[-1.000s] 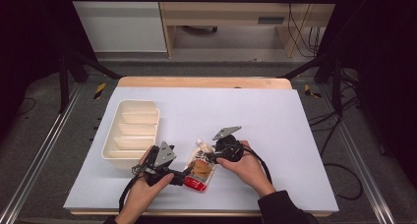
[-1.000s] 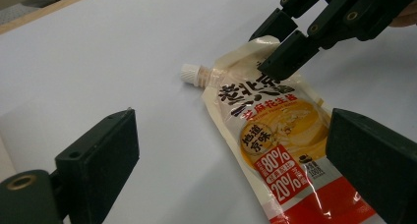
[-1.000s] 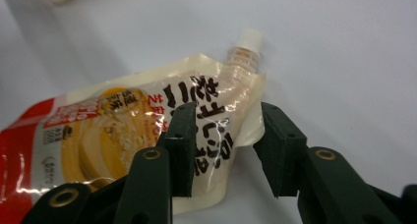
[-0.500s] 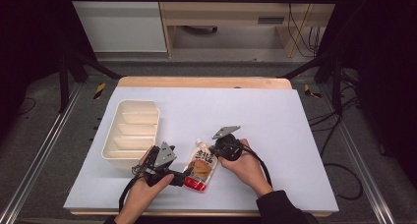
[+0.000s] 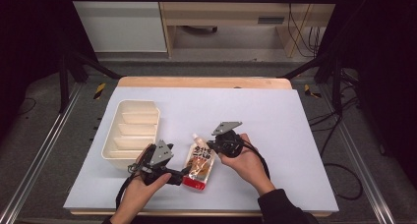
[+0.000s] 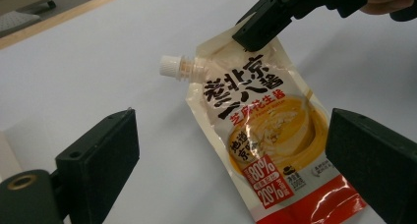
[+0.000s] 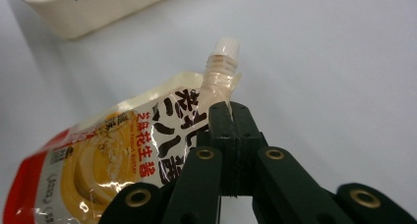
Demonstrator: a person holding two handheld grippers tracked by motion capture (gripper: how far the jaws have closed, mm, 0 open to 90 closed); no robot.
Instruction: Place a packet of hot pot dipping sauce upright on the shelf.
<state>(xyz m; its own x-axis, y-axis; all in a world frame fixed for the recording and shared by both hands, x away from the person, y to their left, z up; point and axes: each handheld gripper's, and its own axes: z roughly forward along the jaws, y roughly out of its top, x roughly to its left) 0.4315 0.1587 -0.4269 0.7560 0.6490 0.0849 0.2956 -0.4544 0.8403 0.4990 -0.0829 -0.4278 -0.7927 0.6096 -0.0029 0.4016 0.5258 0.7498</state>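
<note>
Pale blue tabletop (image 5: 275,116), we've got one cream plastic four-slot tray (image 5: 132,130) sitting empty, one spouted sauce pouch (image 5: 199,161) just beside it, right gripper (image 7: 229,111) pinching its top edge, left gripper (image 6: 231,155) spread wide around its bottom.

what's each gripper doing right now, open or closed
left gripper: open, fingers either side of the sauce pouch, not pressing it.
right gripper: closed, pinching the pouch's top edge beside the spout.

Pouch (image 6: 265,135) was cream w/ black characters, yellow-orange sauce pic, red bottom band; cap (image 6: 170,66) white. Tray (image 5: 132,130) cream. Table (image 5: 275,116) pale blue-grey, wood edge. Both grippers (image 5: 177,176) (image 5: 211,145) black.
</note>
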